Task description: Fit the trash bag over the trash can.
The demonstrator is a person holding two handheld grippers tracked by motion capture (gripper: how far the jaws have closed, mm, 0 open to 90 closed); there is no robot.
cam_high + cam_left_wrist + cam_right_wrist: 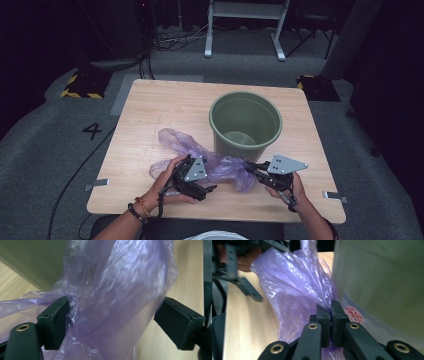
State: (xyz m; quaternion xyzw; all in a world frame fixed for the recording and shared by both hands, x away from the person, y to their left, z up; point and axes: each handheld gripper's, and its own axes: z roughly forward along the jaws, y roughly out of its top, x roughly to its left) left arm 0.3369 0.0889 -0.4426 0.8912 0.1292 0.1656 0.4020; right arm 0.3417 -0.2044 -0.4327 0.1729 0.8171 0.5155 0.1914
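Note:
A crumpled, see-through purple plastic bag (pixel 186 142) lies on the wooden table (pixel 155 102) in front of a green bin (pixel 242 149). My left gripper (pixel 209 176) sits at the bag's near left part. Its jaws stand wide apart, with a fold of the bag (pixel 117 290) hanging between them (pixel 111 320). My right gripper (pixel 249 168) is at the bag's right end, close to the bin's base. In the right gripper view its jaws (pixel 331 307) are shut on a pinched bit of the bag (pixel 294 287), right beside the bin wall (pixel 384 277).
The bin stands upright on the right half of the table, with nothing in it that I can see. Beyond the table are grey floor, cables and a white frame (pixel 245 25). The table's left and far parts are bare wood.

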